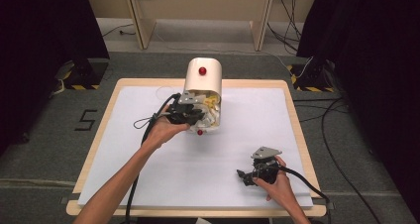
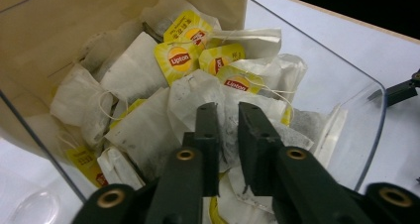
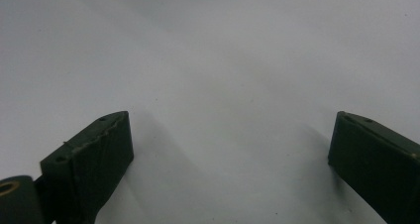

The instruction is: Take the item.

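Note:
A cream tea bag dispenser [image 1: 203, 75] with a red knob stands at the back middle of the table, its clear drawer [image 2: 369, 130] pulled out toward me. The drawer holds several white tea bags [image 2: 136, 70] with yellow Lipton tags [image 2: 179, 59]. My left gripper [image 1: 195, 116] reaches into the drawer. Its jaws stand close together, with the paper of one tea bag [image 2: 198, 92] in the narrow gap of the left gripper [image 2: 228, 110]. My right gripper [image 1: 242, 177] rests low over the white sheet at the front right. The right gripper [image 3: 230, 130] is wide open with nothing between its jaws.
A white sheet [image 1: 247, 120] covers the wooden table [image 1: 292, 100]. Cables [image 1: 148, 127] trail from both grippers toward me. A second red knob [image 1: 199, 132] marks the drawer's front. Black curtains and floor cables ring the table.

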`<move>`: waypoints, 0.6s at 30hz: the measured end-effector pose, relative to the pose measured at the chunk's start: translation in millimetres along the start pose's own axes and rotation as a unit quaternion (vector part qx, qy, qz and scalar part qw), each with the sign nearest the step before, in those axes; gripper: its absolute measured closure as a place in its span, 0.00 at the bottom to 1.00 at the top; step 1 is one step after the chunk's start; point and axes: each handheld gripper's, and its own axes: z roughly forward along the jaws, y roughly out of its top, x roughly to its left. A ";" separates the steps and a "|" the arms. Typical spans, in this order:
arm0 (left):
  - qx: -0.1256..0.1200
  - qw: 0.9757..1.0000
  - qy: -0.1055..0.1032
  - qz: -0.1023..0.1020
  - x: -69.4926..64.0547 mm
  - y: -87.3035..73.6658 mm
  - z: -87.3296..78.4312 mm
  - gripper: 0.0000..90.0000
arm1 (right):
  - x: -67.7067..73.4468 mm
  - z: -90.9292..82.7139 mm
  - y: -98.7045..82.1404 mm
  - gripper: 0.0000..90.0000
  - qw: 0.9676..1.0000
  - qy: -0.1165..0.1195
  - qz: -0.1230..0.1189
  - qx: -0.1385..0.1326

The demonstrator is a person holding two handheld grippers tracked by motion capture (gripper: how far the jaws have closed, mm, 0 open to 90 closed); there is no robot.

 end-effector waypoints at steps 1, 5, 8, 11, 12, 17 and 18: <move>0.000 1.000 0.000 0.000 0.0 0.0 0.0 0.91 | 0.0 0.0 0.0 0.04 1.000 0.000 0.000 0.000; -0.009 1.000 -0.007 -0.028 -2.2 0.0 -3.6 0.95 | -0.1 -0.1 0.0 0.04 1.000 0.000 -0.001 0.001; -0.016 0.999 -0.013 -0.028 -0.4 -0.5 -8.6 0.95 | 0.0 0.0 0.0 0.04 1.000 0.000 0.000 0.000; -0.023 0.999 -0.019 -0.031 1.3 0.0 -12.6 0.95 | -0.1 -0.1 0.0 0.04 1.000 0.000 0.000 0.001; -0.027 0.999 -0.020 -0.030 2.0 0.5 -16.5 0.95 | -0.1 0.0 0.0 0.04 1.000 0.000 -0.001 0.001; -0.040 0.998 -0.021 -0.031 3.9 3.5 -25.2 0.95 | -0.2 0.0 0.0 0.04 1.000 0.000 0.000 0.001; -0.048 0.998 -0.017 -0.031 4.8 6.3 -29.6 0.95 | -0.1 0.0 0.0 0.04 1.000 0.000 -0.001 0.001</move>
